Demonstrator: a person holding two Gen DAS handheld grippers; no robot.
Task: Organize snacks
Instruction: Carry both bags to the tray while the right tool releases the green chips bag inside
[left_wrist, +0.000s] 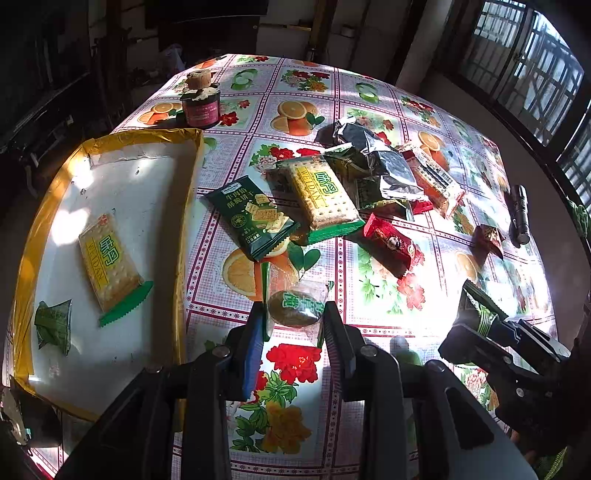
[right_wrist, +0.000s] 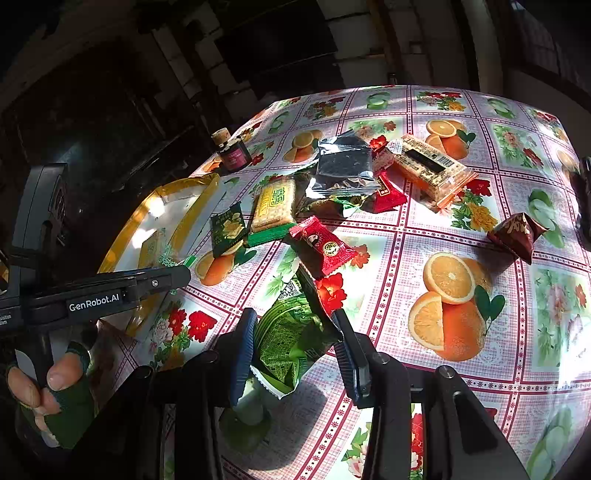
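In the left wrist view my left gripper (left_wrist: 294, 320) is shut on a round greenish-brown cake in a clear wrapper (left_wrist: 295, 307), held just above the tablecloth, right of the tray. The white tray with a yellow rim (left_wrist: 186, 206) holds a yellow cracker pack (left_wrist: 107, 254) and a small green packet (left_wrist: 53, 325). My right gripper (right_wrist: 295, 334) is shut on a crumpled green packet (right_wrist: 288, 332); that packet (left_wrist: 476, 306) also shows at the right edge of the left wrist view. A heap of snacks lies mid-table: cracker pack (left_wrist: 321, 192), dark green biscuit packet (left_wrist: 255, 218), red candy (left_wrist: 393, 245), silver bags (left_wrist: 380, 158).
A small dark jar with a cork (left_wrist: 199, 103) stands behind the tray. A black torch (left_wrist: 519, 216) and a brown-red folded packet (left_wrist: 489, 238) lie near the right table edge. A gloved hand (right_wrist: 48, 376) holds the left gripper's handle. Flowered tablecloth (right_wrist: 461, 387) lies bare in front.
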